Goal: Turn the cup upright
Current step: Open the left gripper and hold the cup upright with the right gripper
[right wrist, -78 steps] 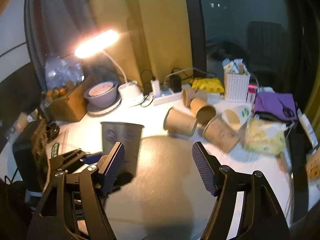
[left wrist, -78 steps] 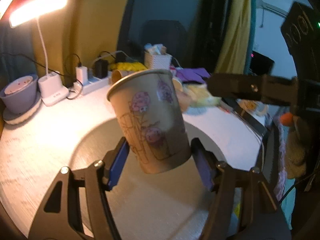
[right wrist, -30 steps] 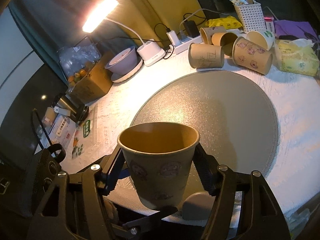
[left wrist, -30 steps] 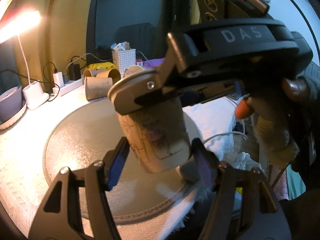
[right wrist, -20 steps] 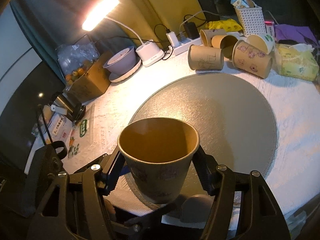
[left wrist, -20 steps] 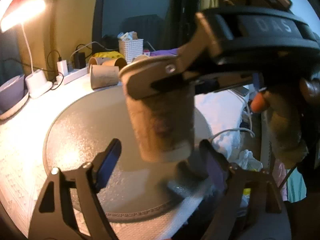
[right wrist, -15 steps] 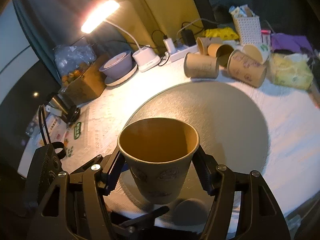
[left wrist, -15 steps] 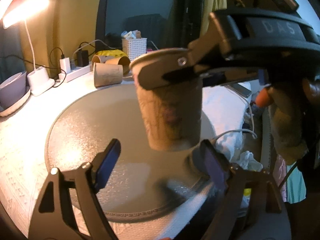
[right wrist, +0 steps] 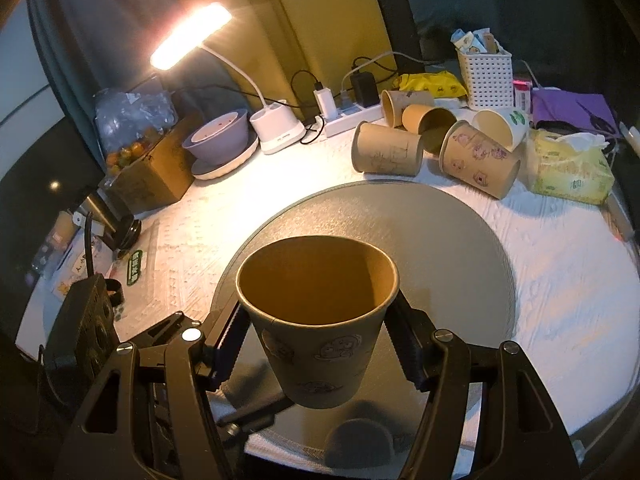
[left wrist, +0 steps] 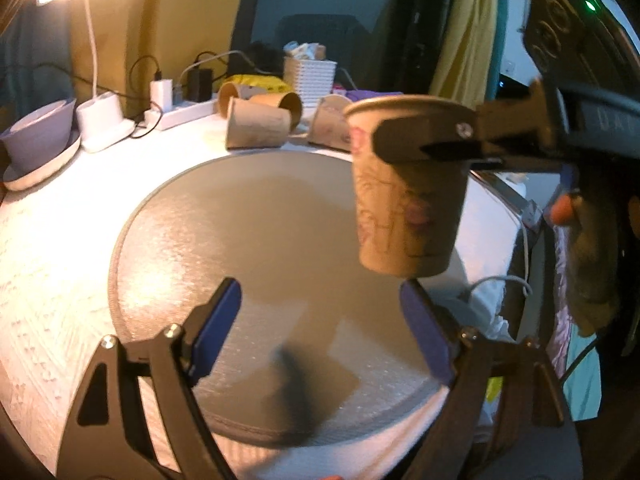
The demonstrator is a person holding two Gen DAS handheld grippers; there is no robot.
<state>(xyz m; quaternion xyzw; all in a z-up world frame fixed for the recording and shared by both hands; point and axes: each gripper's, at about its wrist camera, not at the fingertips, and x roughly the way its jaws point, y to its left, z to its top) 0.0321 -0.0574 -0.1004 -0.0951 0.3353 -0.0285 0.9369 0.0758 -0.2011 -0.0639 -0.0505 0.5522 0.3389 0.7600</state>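
Note:
A brown paper cup (right wrist: 320,320) with printed drawings is held upright, mouth up, between the fingers of my right gripper (right wrist: 320,340), which is shut on it above the round grey mat (right wrist: 440,240). In the left wrist view the same cup (left wrist: 404,208) hangs above the mat's right side (left wrist: 260,232), clamped by the right gripper's fingers (left wrist: 424,136). My left gripper (left wrist: 320,332) is open and empty, its blue pads apart, below and left of the cup.
Several paper cups (right wrist: 388,150) lie on their sides behind the mat, near a power strip (right wrist: 352,116), white basket (right wrist: 486,68) and tissue pack (right wrist: 568,172). A desk lamp (right wrist: 276,128), a purple bowl (right wrist: 218,136) and a cardboard box (right wrist: 152,172) stand at left.
My left gripper has let go of the cup and opened, drawing back. The right gripper has taken the cup and carried it right, upright, above the mat.

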